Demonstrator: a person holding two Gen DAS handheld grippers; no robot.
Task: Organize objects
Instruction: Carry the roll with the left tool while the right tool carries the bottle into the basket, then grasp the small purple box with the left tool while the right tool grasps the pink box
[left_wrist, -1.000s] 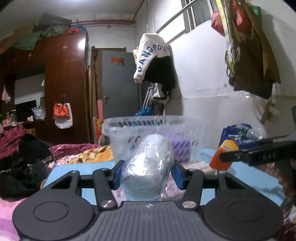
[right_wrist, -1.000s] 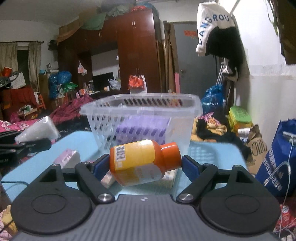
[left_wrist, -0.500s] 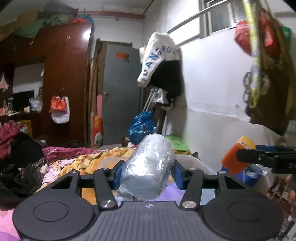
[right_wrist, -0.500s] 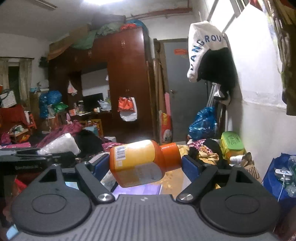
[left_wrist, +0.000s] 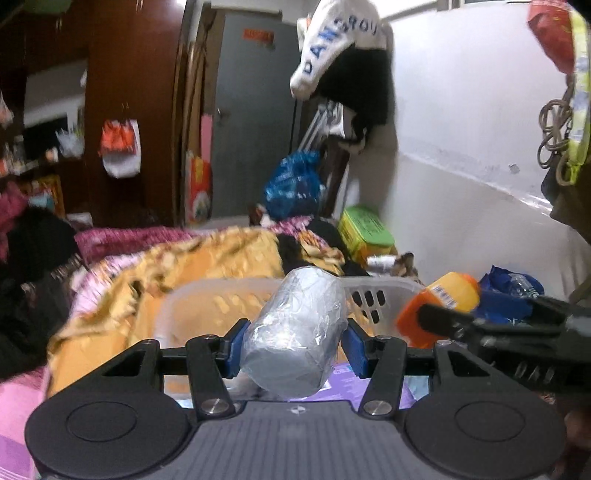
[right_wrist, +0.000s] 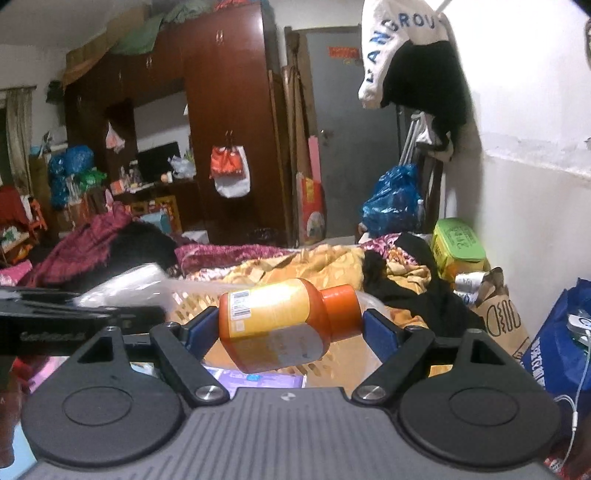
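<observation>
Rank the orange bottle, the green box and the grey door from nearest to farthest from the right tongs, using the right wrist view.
1. Orange bottle: clamped in the right tongs.
2. Green box: right, against the wall.
3. Grey door: far back, centre.

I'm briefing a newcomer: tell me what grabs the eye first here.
The orange-capped yellow bottle lies sideways, clamped in the right gripper above the clear basket. Beside it, the left gripper grips a plastic-wrapped grey roll over that basket.
</observation>
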